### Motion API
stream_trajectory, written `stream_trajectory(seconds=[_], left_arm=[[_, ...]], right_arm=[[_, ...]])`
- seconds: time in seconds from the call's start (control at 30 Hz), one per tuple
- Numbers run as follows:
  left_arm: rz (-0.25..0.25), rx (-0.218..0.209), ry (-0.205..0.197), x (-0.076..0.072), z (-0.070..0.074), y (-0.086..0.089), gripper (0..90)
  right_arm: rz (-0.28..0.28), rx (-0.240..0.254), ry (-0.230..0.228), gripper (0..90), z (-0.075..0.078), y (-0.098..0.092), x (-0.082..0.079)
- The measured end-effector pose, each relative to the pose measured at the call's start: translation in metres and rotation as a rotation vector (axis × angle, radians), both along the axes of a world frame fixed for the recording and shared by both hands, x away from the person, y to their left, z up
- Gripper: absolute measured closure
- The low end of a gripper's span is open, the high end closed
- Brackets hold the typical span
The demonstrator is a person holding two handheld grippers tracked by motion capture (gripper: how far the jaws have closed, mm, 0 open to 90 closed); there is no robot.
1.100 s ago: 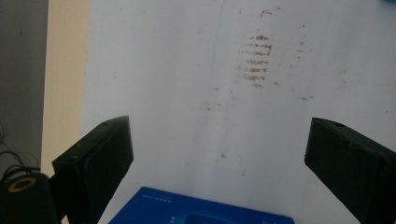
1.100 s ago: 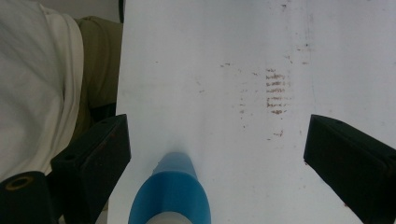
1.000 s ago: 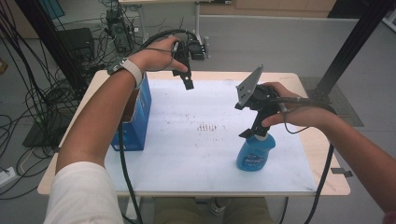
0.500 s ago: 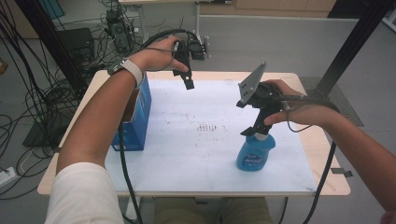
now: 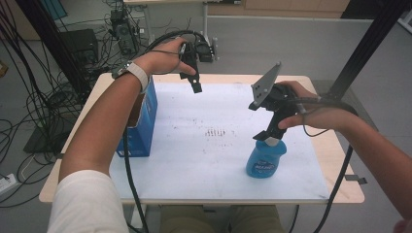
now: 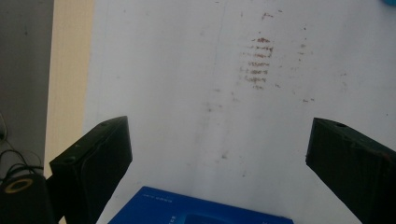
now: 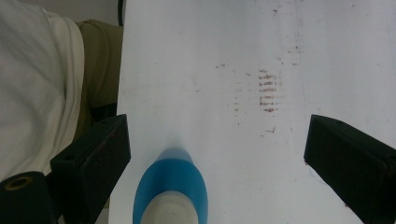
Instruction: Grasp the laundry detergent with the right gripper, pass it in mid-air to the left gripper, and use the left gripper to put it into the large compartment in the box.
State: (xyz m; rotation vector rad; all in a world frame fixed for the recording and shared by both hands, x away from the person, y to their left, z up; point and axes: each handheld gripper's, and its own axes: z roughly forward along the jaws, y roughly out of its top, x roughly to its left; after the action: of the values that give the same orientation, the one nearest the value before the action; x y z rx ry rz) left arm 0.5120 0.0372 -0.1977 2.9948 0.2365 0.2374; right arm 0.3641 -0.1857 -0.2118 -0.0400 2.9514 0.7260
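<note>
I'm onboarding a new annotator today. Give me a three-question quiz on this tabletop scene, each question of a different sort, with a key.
1. True or false: the right gripper is clamped on the blue bottle.
2. Multiple choice: the blue box stands A) at the table's left edge, B) beside the bottle, C) on the floor.
3. Fill in: the jaws of the left gripper stand ____.

Key
1. False: in the right gripper view its jaws stand wide apart above the bottle's top.
2. A.
3. Open, with the stained white mat showing between them.
</note>
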Motion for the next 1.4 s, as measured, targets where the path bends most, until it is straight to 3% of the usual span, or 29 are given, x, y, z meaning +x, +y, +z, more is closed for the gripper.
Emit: stream_trajectory(seconds=[0.43,1.4], left_arm=[[0.004,0.001,-0.004,0.000,0.000,0.000,7.4],[0.001,0.011,-0.003,0.000,-0.003,-0.005,7.7]], right_arm=[[0.016,0.027,-0.014,3.8,0.005,-0.008,-0.004],[-0.004,0.022,-0.007,3.9,0.007,-0.039,-0.013]])
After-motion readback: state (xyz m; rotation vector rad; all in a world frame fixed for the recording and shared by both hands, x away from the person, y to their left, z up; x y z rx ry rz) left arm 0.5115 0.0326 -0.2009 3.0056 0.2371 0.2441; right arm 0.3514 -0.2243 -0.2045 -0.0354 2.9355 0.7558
